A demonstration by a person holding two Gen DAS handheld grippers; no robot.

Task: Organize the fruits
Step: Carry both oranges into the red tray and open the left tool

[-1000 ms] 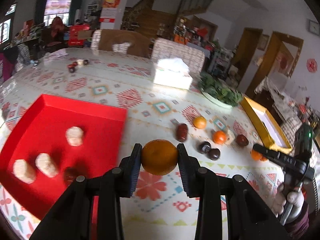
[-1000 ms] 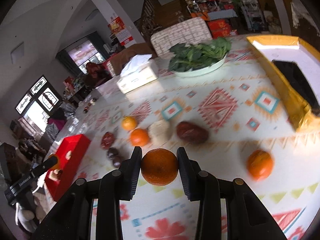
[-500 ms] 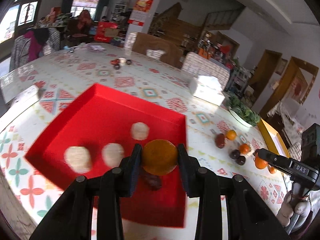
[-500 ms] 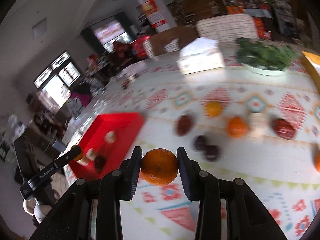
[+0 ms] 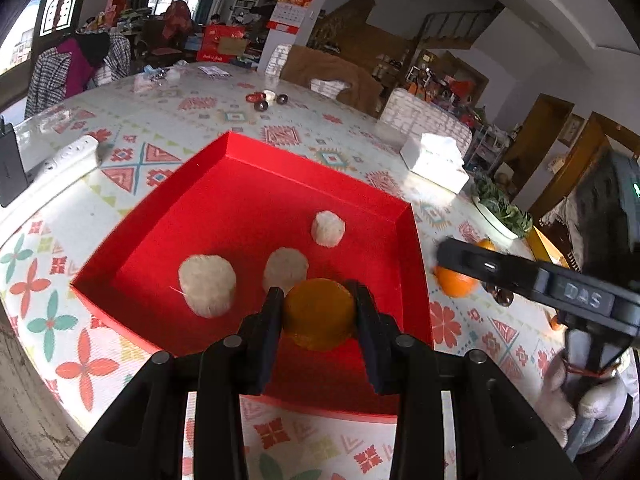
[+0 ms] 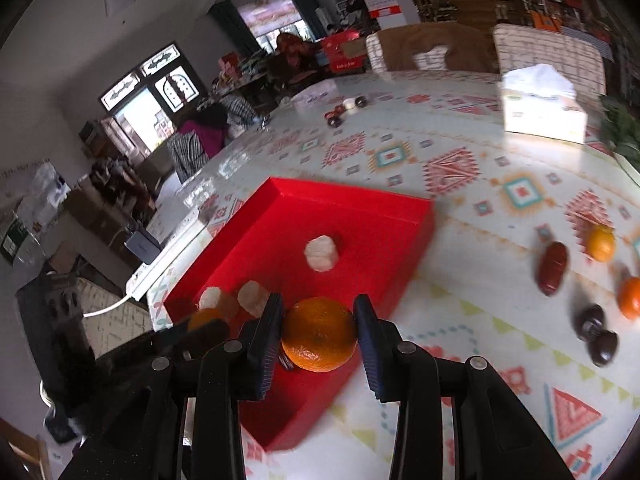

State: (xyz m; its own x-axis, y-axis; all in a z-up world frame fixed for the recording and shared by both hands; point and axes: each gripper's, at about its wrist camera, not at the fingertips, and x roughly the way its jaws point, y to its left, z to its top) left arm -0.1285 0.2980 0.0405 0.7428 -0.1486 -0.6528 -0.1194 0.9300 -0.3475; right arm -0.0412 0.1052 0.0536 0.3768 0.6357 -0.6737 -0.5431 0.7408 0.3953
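My left gripper (image 5: pixel 318 314) is shut on an orange (image 5: pixel 319 314) and holds it over the near right part of the red tray (image 5: pixel 240 168). Three pale round fruits (image 5: pixel 206 284) lie in the tray. My right gripper (image 6: pixel 318 334) is shut on a second orange (image 6: pixel 319 334) above the tray's near corner (image 6: pixel 348 208). In the left wrist view the right gripper (image 5: pixel 460 258) shows at the right with its orange (image 5: pixel 454 282). In the right wrist view the left gripper (image 6: pixel 208 326) shows low at the left.
On the patterned tablecloth right of the tray lie more oranges (image 6: pixel 600 242), a red date (image 6: pixel 552 268) and dark round fruits (image 6: pixel 596 334). A tissue box (image 6: pixel 540 108), a plate of greens (image 5: pixel 502 210) and a white power strip (image 5: pixel 66 156) stand around.
Both grippers have moved left with their oranges. The left one now hangs lower over the tray, and the right one has come from the loose fruit to the tray's corner.
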